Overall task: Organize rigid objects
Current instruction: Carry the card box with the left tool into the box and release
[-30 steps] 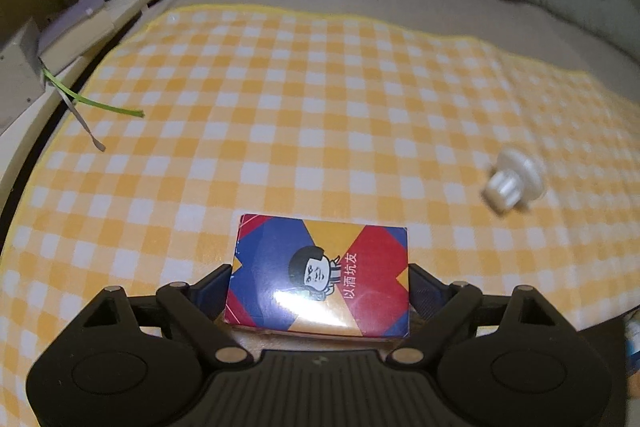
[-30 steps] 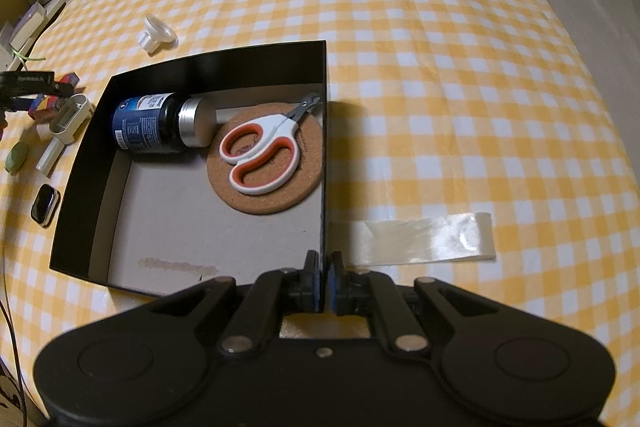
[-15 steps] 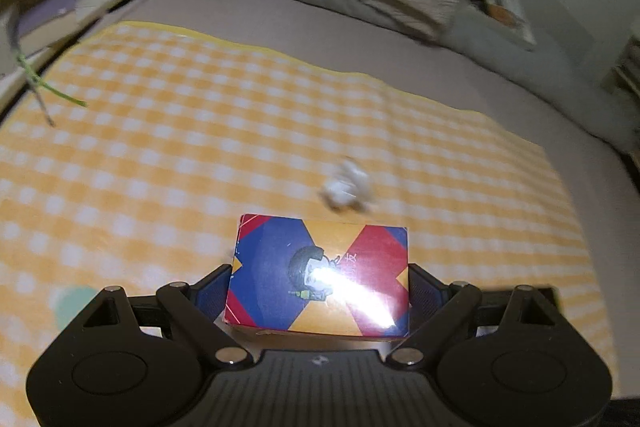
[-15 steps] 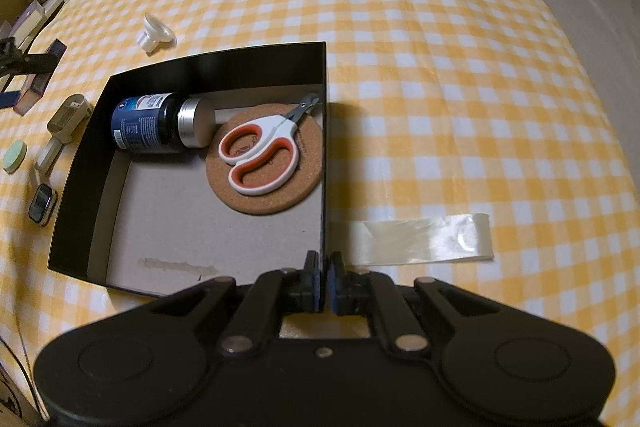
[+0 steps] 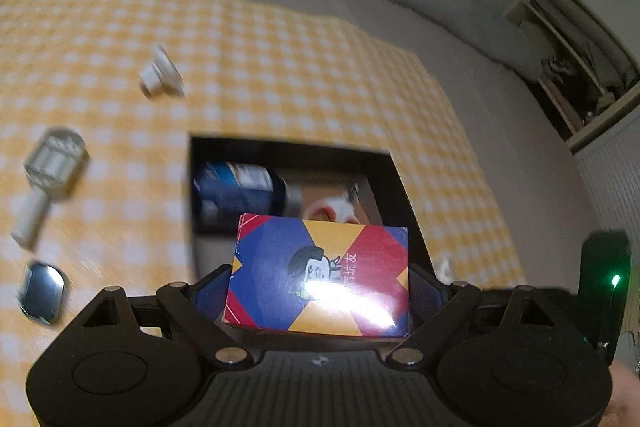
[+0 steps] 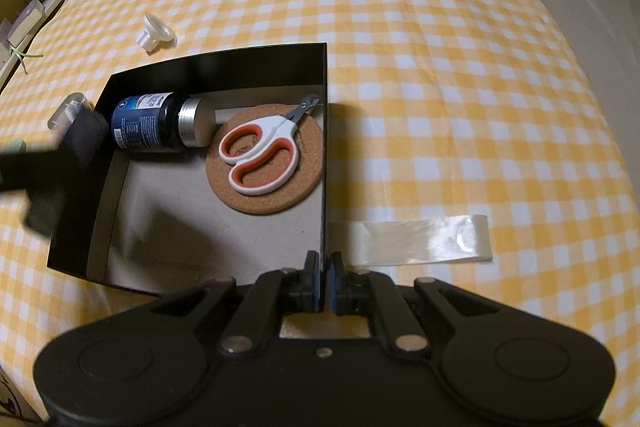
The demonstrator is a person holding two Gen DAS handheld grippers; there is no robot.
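My left gripper [image 5: 318, 283] is shut on a blue, red and yellow card box [image 5: 320, 273], held in the air over the near left side of the black box [image 5: 292, 151]. My right gripper [image 6: 324, 277] is shut on the right wall of that black box [image 6: 325, 131]. Inside it lie a dark blue bottle [image 6: 154, 123], a cork coaster [image 6: 264, 163] and white-and-orange scissors [image 6: 260, 155]. The left gripper [image 6: 48, 163] shows as a dark blur at the box's left wall in the right wrist view.
On the yellow checked cloth [image 6: 440, 67], left of the box, lie a white plastic cap [image 5: 160, 77], a clear and white holder [image 5: 50, 171] and a small dark oval gadget [image 5: 40, 293]. A clear tape strip [image 6: 416, 239] lies right of the box. Shelves stand far left.
My left gripper has swung right with the card box, from over the open cloth to over the black box. The right gripper has kept its hold on the box wall.
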